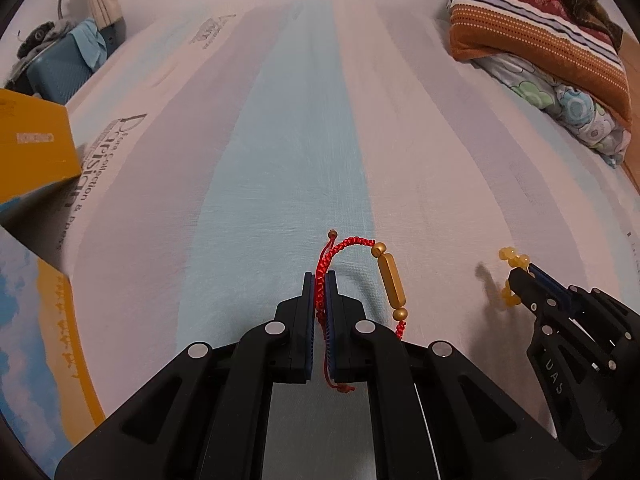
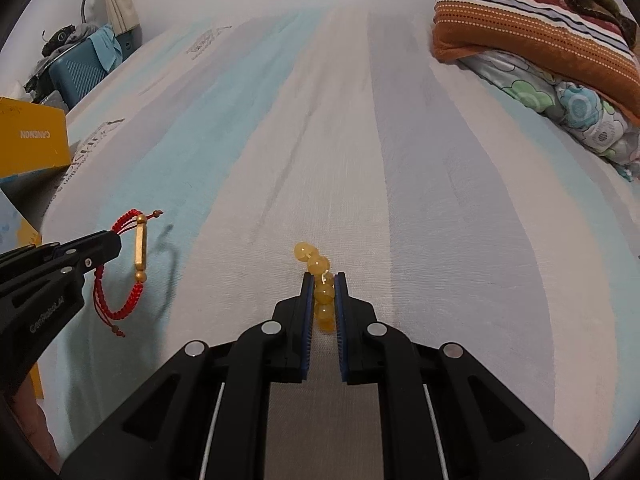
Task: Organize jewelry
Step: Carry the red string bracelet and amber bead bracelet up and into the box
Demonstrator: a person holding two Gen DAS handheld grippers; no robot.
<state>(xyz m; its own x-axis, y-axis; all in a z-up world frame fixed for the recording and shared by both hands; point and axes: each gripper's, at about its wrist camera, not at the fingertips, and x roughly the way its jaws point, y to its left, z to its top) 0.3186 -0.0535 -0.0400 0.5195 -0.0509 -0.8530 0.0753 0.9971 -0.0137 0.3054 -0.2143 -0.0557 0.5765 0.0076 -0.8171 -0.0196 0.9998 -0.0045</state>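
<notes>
My left gripper (image 1: 320, 280) is shut on a red cord bracelet (image 1: 390, 280) with a long gold bar and gold beads, held above the striped bed sheet. The bracelet dangles from the jaws; it also shows in the right wrist view (image 2: 140, 248), hanging from the left gripper (image 2: 114, 242). My right gripper (image 2: 324, 280) is shut on a yellow bead bracelet (image 2: 318, 266), beads sticking out past the fingertips. In the left wrist view the right gripper (image 1: 522, 276) and its bead bracelet (image 1: 514, 258) are at the lower right.
A yellow box (image 1: 28, 148) sits at the left edge of the bed, also in the right wrist view (image 2: 30, 140). Folded striped and floral blankets (image 1: 540, 36) lie at the far right. A blue suitcase (image 2: 76, 72) stands beyond the bed's left side.
</notes>
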